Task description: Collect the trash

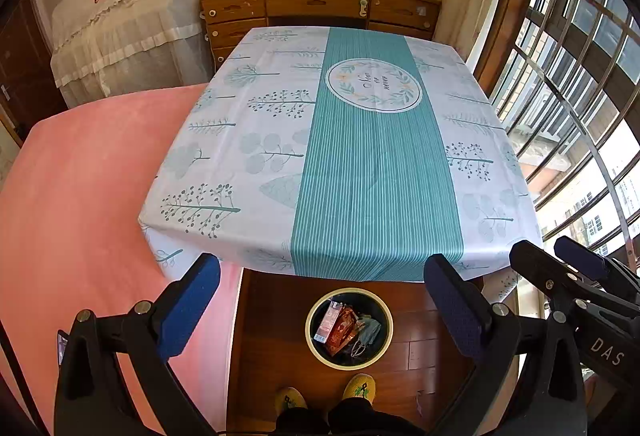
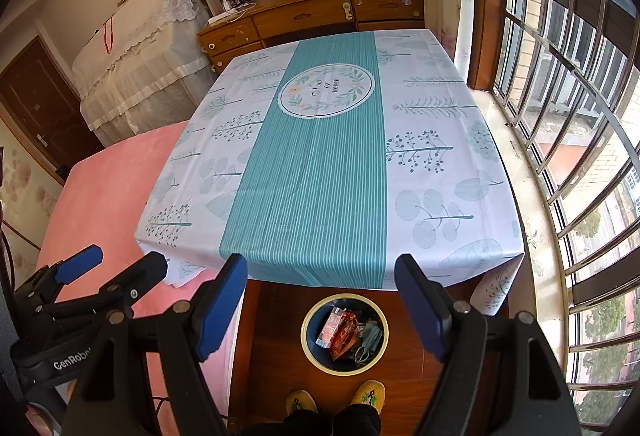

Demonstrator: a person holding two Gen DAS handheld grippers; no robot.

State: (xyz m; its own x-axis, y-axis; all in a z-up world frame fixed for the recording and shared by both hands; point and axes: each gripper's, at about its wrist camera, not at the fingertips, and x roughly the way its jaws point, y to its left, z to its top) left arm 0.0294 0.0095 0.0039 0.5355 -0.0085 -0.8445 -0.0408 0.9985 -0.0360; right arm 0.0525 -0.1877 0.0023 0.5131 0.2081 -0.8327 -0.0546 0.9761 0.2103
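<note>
Both grippers hang above the near edge of the table, left gripper and right gripper each with jaws spread wide and nothing between them. The trash, a red wrapper, a pinkish packet and a crumpled face mask, sits inside the round bin on the wood floor just in front of the table, below the grippers. The person's yellow slippers stand just beside the bin's near side; a pink bed lies to the left.

Person cut off at bottom edge — trash deep in bin partly hidden.
</note>
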